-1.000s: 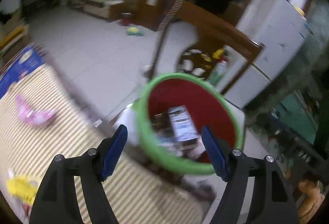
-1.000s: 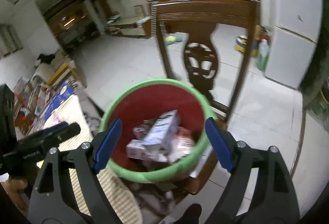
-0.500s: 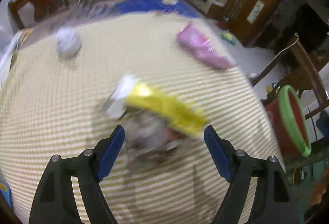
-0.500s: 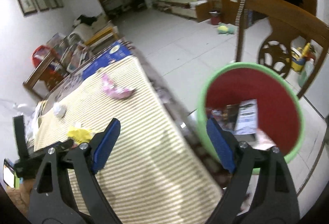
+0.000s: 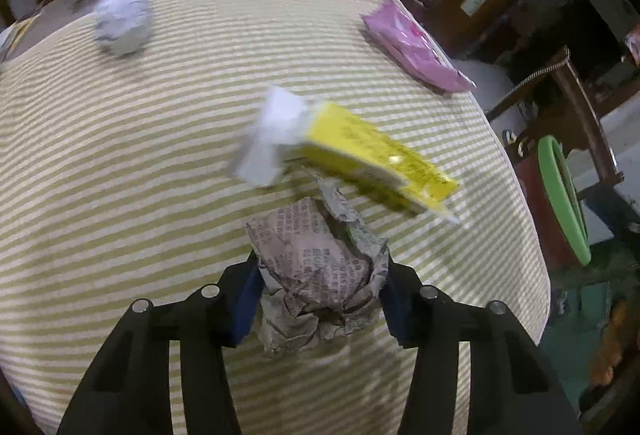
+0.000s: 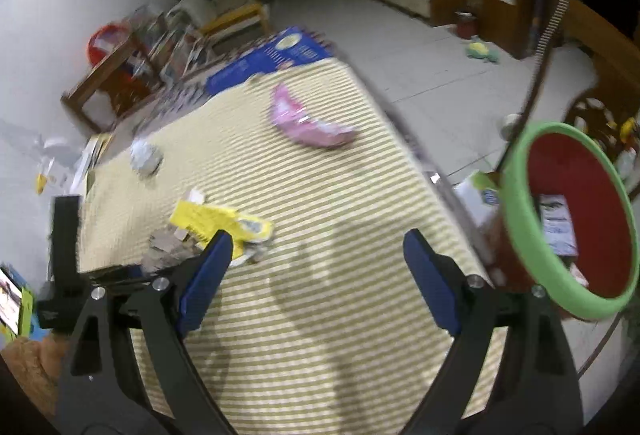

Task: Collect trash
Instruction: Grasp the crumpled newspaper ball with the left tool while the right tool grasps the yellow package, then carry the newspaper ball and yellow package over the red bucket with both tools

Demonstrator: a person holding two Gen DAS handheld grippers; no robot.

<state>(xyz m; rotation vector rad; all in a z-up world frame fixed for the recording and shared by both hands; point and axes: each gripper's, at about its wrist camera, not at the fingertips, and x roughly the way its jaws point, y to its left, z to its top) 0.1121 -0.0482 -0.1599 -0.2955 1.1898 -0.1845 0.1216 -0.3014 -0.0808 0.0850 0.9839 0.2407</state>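
Both your grippers have swung from the bin (image 6: 568,219) to the table (image 5: 120,155); your left gripper (image 5: 320,299) has just closed onto the crumpled newspaper (image 5: 316,267); your right gripper (image 6: 316,275) hangs spread, empty.

Crumpled newsprint ball (image 5: 320,267) matt, rough; pink wrapper (image 5: 412,47) glossy plastic; striped tablecloth (image 5: 120,155) woven cloth.

Olive-and-cream striped tablecloth (image 5: 120,163), yellow carton (image 5: 372,155), pink wrapper (image 5: 412,47), red bin (image 6: 568,211) (green rim)
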